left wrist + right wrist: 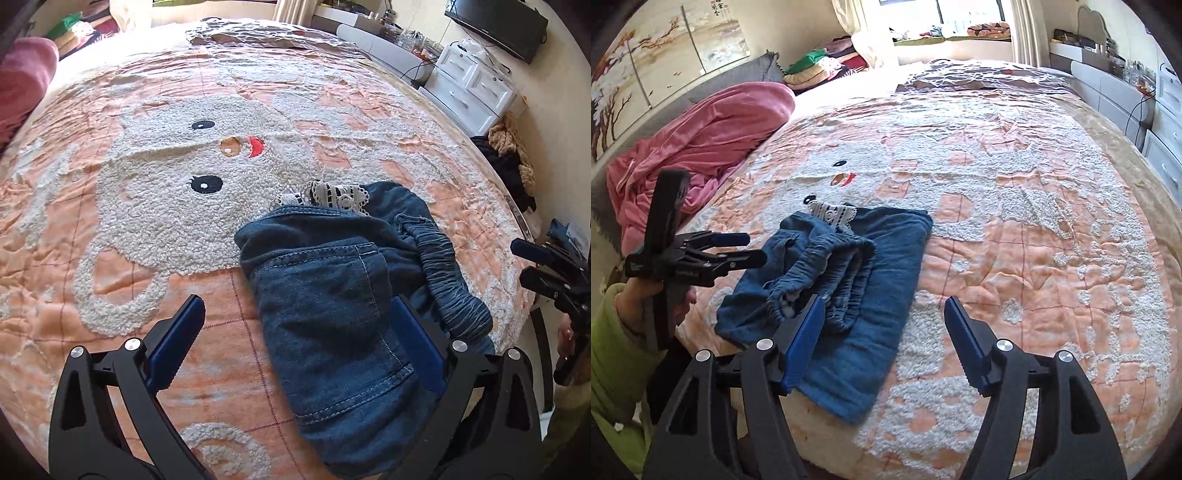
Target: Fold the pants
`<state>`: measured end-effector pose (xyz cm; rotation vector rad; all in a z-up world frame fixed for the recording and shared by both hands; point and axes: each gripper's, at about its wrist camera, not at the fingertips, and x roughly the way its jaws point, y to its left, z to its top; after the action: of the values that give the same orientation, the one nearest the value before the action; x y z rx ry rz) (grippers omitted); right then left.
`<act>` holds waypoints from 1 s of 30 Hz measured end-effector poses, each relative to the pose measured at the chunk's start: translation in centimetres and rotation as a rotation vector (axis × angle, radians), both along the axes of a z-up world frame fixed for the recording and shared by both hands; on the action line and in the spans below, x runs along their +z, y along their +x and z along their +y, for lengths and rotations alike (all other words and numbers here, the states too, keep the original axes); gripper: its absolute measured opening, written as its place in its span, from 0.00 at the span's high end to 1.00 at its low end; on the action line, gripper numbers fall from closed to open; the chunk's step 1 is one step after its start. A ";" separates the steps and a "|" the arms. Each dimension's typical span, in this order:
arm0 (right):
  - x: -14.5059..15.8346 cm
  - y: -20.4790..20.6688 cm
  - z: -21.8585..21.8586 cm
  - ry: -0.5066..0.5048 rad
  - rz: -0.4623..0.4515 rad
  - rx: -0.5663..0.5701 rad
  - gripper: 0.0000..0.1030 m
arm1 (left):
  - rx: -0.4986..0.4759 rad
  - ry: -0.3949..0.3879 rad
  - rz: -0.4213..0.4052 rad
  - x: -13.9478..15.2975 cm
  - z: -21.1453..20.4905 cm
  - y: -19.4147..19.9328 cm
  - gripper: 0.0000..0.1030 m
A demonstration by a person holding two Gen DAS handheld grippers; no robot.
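Blue denim pants [332,280] lie folded into a small bundle on the peach rabbit-pattern bedspread [147,206], near the bed's front edge. Their elastic waistband [831,258] is bunched on top, and a white lace trim [332,194] sticks out at the far end. My left gripper [297,301] hovers open over the bundle's near left side, one finger above the denim and the other above the bedspread. In the right wrist view the pants [886,251] sit ahead and left of my open right gripper [884,300], which grips nothing. My left gripper [753,248] shows at the left, held by a hand in a green sleeve [620,350].
A pink blanket [701,129] is heaped at the bed's left side, with stacked clothes [820,66] behind it. A grey quilt [979,74] lies at the far end. White drawers [476,88] and a pile of dark clothes [513,173] stand beside the bed's right edge.
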<state>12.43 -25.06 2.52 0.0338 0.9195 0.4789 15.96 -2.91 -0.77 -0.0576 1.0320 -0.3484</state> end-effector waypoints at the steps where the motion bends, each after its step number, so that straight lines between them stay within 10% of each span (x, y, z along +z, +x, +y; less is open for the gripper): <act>1: -0.2 0.5 0.0 -0.008 0.004 -0.012 0.35 | -0.001 0.005 0.000 -0.1 -0.1 0.0 0.09; 26: -6.4 4.6 1.7 0.088 0.161 -0.019 0.30 | 0.020 -0.013 0.065 -3.4 -0.9 -0.1 0.09; 30: -7.2 4.5 2.0 0.094 0.150 -0.031 0.43 | 0.046 -0.038 0.063 -3.8 -0.9 -0.4 0.09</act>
<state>16.92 -23.10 -4.64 0.1710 1.0418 0.4948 15.53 -3.83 -4.59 -0.1270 1.0846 -0.3260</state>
